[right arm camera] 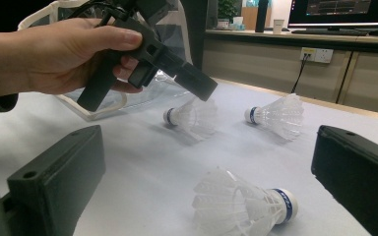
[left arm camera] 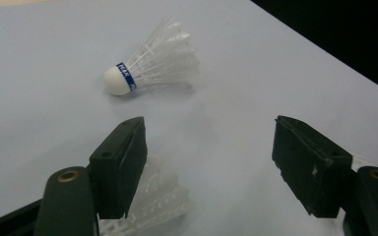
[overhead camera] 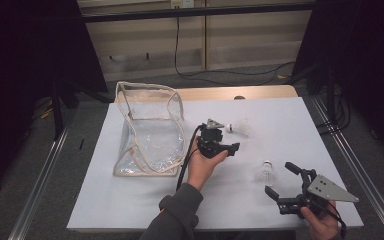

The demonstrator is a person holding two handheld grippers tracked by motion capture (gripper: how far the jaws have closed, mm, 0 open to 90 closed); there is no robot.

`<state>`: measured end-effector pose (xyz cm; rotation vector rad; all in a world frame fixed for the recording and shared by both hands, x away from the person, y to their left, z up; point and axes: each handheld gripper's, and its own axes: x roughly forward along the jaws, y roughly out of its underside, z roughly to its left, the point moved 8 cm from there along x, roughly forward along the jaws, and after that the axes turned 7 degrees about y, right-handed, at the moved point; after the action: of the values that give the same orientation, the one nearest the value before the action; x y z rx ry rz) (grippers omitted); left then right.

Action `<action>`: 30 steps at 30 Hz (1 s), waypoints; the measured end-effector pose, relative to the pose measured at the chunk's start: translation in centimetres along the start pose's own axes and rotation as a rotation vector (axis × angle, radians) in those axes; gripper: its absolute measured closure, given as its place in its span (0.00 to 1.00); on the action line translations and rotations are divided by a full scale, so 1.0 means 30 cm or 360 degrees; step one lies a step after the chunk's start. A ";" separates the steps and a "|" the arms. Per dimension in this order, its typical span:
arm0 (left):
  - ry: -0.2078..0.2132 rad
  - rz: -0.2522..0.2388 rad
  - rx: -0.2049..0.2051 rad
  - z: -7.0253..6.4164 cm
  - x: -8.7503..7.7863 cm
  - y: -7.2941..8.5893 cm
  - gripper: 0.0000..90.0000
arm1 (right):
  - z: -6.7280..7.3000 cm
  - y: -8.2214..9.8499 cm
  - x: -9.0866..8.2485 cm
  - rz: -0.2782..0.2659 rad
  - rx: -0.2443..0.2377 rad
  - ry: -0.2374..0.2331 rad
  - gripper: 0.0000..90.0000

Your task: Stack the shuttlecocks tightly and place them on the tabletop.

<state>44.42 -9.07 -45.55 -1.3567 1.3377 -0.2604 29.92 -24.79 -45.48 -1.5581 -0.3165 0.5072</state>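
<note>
On a white table [overhead camera: 130, 200], a clear bag [overhead camera: 150, 132] lies empty at nine o'clock; three shuttlecocks remain on the tabletop, so the packing looks barely begun. The left gripper [overhead camera: 230, 148], jaws apart and holding nothing, hovers at centre over one shuttlecock [right arm camera: 192, 117], another [overhead camera: 240, 128] at one o'clock. The right gripper [overhead camera: 280, 181], also open and empty, faces the third shuttlecock [overhead camera: 266, 172] at five o'clock. Nothing blocks the way.

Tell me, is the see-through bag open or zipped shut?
Open. The clear bag lies on the table with its trimmed mouth gaping wide.
</note>
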 end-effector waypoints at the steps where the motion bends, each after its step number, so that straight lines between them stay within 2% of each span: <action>1: 0.0010 -0.0001 0.0009 -0.005 -0.003 0.002 0.29 | 0.000 0.001 0.001 0.0005 -0.0003 -0.0002 0.00; 2: 0.0039 -0.0001 0.0003 -0.017 -0.005 0.005 0.26 | 0.000 0.001 0.001 0.0004 -0.0005 -0.0002 0.00; 4: 0.0038 -0.0001 0.0006 -0.021 -0.007 0.008 0.21 | 0.001 0.001 0.000 0.0003 -0.0005 -0.0001 0.00; 11: 0.0095 -0.0017 0.0010 -0.055 -0.020 0.019 0.13 | 0.000 0.002 0.001 0.0009 -0.0001 0.0000 0.00; 14: 0.0102 0.0007 0.0063 -0.068 -0.027 0.024 0.08 | 0.001 0.005 0.003 0.0018 -0.0002 0.0000 0.00; 18: 0.0125 -0.0028 0.0085 -0.082 -0.039 0.025 0.07 | 0.000 0.005 0.003 0.0016 -0.0002 0.0001 0.00; 21: 0.0153 -0.0023 0.0094 -0.089 -0.044 0.037 0.06 | -0.001 0.005 0.003 0.0019 -0.0002 0.0000 0.00; 24: 0.0151 -0.0018 0.0129 -0.093 -0.050 0.049 0.06 | -0.001 0.006 0.003 0.0021 0.0001 0.0001 0.00; 27: 0.0147 0.0001 0.0131 -0.094 -0.055 0.060 0.05 | -0.001 0.006 0.003 0.0021 -0.0002 0.0003 0.00; 30: 0.0171 -0.0022 0.0134 -0.104 -0.062 0.065 0.05 | -0.001 0.006 0.004 0.0022 -0.0005 0.0005 0.00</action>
<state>40.36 -8.68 -45.11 -1.2967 1.3913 -0.3994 30.02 -24.77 -45.66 -1.5648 -0.3042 0.5151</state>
